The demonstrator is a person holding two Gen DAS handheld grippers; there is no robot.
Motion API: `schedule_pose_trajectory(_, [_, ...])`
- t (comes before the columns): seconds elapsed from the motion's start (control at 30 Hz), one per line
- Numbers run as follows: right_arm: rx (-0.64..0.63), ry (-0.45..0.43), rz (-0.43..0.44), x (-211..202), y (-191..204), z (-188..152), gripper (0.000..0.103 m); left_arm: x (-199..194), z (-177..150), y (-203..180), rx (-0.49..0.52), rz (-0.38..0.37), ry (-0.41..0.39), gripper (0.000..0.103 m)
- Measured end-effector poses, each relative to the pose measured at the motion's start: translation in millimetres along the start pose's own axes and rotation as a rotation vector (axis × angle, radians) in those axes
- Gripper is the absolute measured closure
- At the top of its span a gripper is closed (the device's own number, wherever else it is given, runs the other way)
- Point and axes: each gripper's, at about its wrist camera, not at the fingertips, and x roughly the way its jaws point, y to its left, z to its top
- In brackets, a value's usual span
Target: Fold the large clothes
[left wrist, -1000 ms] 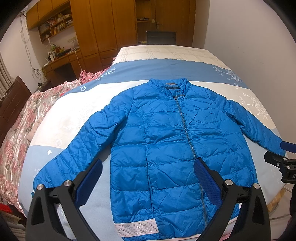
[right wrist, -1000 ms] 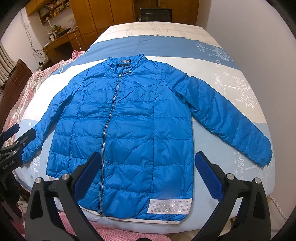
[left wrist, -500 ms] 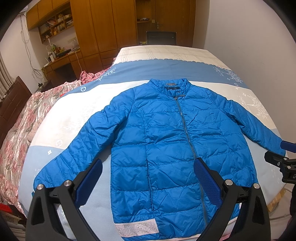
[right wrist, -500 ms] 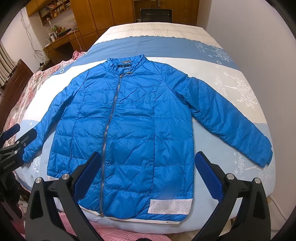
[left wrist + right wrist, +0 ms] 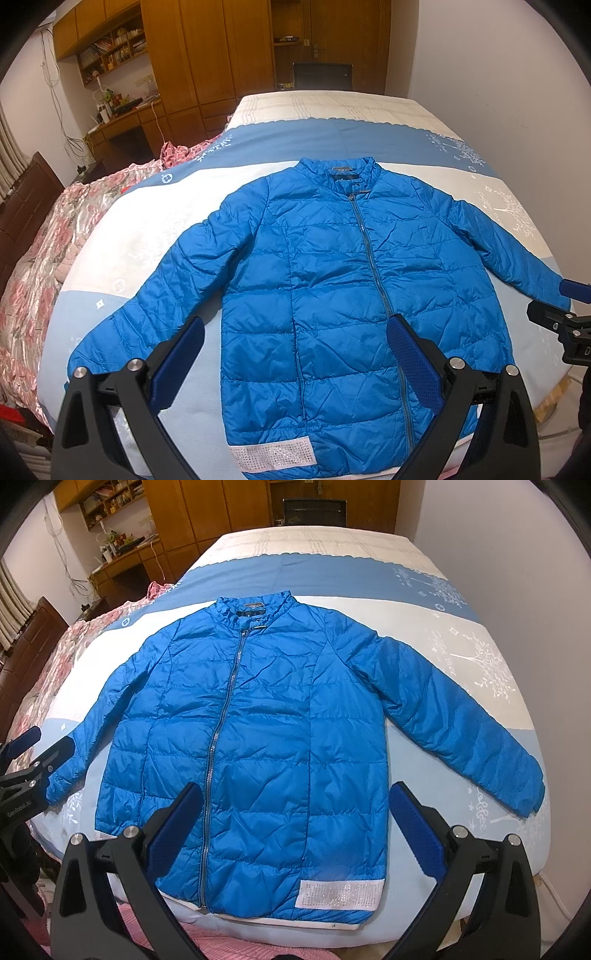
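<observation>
While both grippers' fingers [image 5: 177, 365] [image 5: 417, 834] gape wide, empty, they hover above the jacket [image 5: 332, 295].

Jacket [image 5: 332, 295] hem behind claws

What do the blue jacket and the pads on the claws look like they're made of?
Jacket: thin, slightly glossy synthetic shell, likely nylon or polyester, quilted in puffy horizontal rows with fine creases; filling can't be told. Zipper looks like grey metal or plastic. Pads on the left claw: blue, dimpled matte surface, probably rubber.
</observation>
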Motion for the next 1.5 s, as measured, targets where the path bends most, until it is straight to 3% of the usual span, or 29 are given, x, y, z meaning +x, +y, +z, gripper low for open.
schedule_pose_trajectory(0.23, [0.009,-0.016,-0.001,1.3,-5.6,1.4,0.003,1.0,0.2,0.1,0.000,-0.006,0.001,0.004])
schedule_pose_trajectory(0.37, [0.036,-0.048,-0.025,8.0,-32.5,-0.4,0.003,10.1,9.5,-12.6,0.018,-0.009,0.007,0.004])
schedule_pose_trajectory(0.47, [0.112,-0.045,-0.071,15.2,-75.9,-1.5,0.003,22.2,22.2,-28.8,0.025,-0.044,0.017,0.004])
schedule_pose_trajectory(0.7, [0.369,-0.035,-0.188,22.9,-226.7,-14.9,0.003,49.9,58.7,-90.2,0.074,-0.102,-0.021,0.004])
schedule_pose_trajectory(0.93, [0.576,0.029,-0.225,39.2,-367.4,-51.3,0.003,87.9,93.0,-164.2,0.100,-0.160,-0.032,0.004])
schedule_pose_trajectory(1.03, [0.636,0.069,-0.203,55.5,-412.5,-68.7,0.003,105.0,101.1,-186.7,0.085,-0.185,-0.023,0.004])
schedule_pose_trajectory(1.27, [0.709,0.137,-0.113,99.3,-470.6,-94.8,0.004,137.8,104.3,-221.8,0.081,-0.195,0.007,0.004])
schedule_pose_trajectory(1.33, [0.708,0.146,-0.083,109.5,-476.7,-96.8,0.011,146.1,103.1,-226.6,0.078,-0.197,0.019,0.005])
schedule_pose_trajectory(1.4, [0.738,0.168,-0.012,120.8,-485.0,-102.0,0.036,153.6,102.5,-229.9,0.079,-0.188,0.028,0.005])
schedule_pose_trajectory(1.47, [0.745,0.155,0.013,126.3,-485.8,-102.7,0.042,158.8,102.8,-231.1,0.078,-0.178,0.035,0.005])
schedule_pose_trajectory(1.5, [0.741,0.149,0.030,125.5,-485.0,-102.9,0.051,161.2,103.0,-230.5,0.073,-0.174,0.040,0.005])
